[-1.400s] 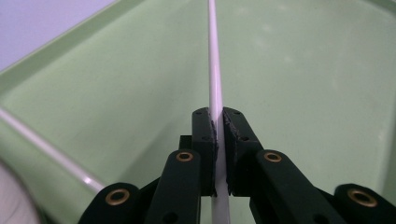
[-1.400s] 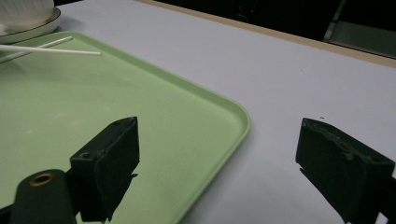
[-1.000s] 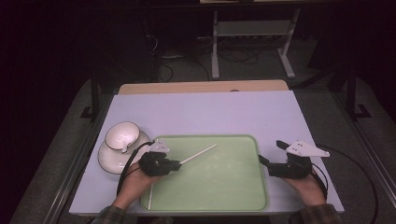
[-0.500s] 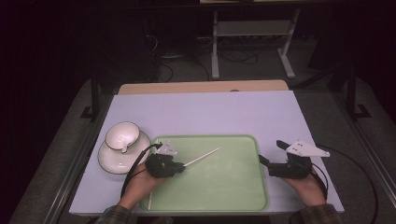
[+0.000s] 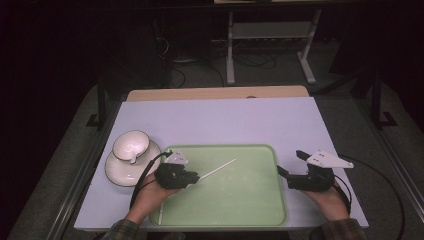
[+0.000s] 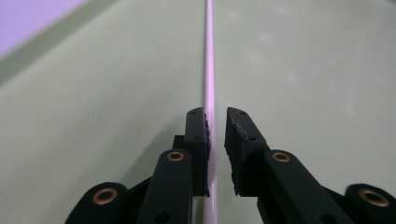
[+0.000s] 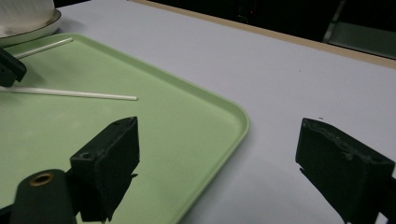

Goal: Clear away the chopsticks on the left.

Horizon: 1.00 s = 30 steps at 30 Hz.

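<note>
A thin, straight white stick [image 6: 208, 60] is seen lying flat on the floor of a pale green tray [image 5: 250, 200], smooth and round along its length, with a faint lilac cast in the left gripper view. In the high view the stick [image 5: 217, 170] runs out diagonally from the tip of the left gripper [image 5: 192, 177], up and to the right across the tray. In the left gripper view it passes between the two black jaws of the left gripper [image 6: 217, 126], touching or nearly touching the pad on the left side of that view, while a narrow gap is left to the other pad. The jaws have just been opening a little; they are set narrow, and the stick lies between them without being pressed from both sides.

A second white stick [image 7: 43, 48] is seen in the right gripper view, resting across the tray's rim close to a white dish [image 5: 131, 167] in which a white bowl [image 5: 130, 146] sits, just beyond the left gripper.

The right gripper [image 5: 290, 167] is held over the purple table top [image 5: 225, 120] beside the tray's right edge, well apart from the stick, its jaws spread wide with nothing between them.
</note>
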{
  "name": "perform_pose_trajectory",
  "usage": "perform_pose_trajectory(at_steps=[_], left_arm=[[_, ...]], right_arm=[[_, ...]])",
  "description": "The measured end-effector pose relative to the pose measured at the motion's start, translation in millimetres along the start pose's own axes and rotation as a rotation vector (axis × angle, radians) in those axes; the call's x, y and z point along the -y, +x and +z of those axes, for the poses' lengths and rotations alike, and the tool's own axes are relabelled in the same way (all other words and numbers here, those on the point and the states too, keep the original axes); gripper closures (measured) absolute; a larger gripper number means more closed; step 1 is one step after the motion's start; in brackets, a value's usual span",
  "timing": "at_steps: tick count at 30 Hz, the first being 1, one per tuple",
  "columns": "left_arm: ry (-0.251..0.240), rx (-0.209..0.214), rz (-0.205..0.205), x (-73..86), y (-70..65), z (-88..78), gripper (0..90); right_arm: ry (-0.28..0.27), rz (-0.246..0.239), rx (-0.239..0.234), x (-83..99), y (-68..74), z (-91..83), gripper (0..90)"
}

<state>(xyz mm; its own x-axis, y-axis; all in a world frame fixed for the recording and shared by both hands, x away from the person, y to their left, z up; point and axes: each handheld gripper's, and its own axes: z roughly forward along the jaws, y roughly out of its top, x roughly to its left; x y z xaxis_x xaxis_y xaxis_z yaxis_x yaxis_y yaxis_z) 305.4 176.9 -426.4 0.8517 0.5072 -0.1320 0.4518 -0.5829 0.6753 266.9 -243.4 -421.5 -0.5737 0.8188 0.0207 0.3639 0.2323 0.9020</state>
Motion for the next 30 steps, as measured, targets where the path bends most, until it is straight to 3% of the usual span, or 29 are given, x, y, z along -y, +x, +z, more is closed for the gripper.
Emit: perform_pose_trajectory(at_steps=[6,10,17,26,30], left_arm=[[-0.019,0.042,0.026,-24.8,0.1,9.7,89.8],[-0.01,0.055,0.053,-38.1,-0.2,23.1,90.0],[0.001,0.083,0.059,-55.1,1.6,49.1,90.0],[0.022,0.087,0.079,-76.1,0.0,79.7,89.9],[0.035,0.061,0.076,-77.9,2.5,89.0,89.9]], right_arm=[[0.001,0.0,-0.001,-0.1,0.6,0.3,12.8],[-0.003,0.006,0.0,0.4,-0.8,-0.4,12.8],[-0.003,0.004,-0.004,0.3,-0.4,-0.3,12.8],[-0.004,0.005,-0.005,0.2,-0.4,-0.1,12.8],[-0.007,0.007,-0.006,0.3,-0.9,-1.1,12.8]])
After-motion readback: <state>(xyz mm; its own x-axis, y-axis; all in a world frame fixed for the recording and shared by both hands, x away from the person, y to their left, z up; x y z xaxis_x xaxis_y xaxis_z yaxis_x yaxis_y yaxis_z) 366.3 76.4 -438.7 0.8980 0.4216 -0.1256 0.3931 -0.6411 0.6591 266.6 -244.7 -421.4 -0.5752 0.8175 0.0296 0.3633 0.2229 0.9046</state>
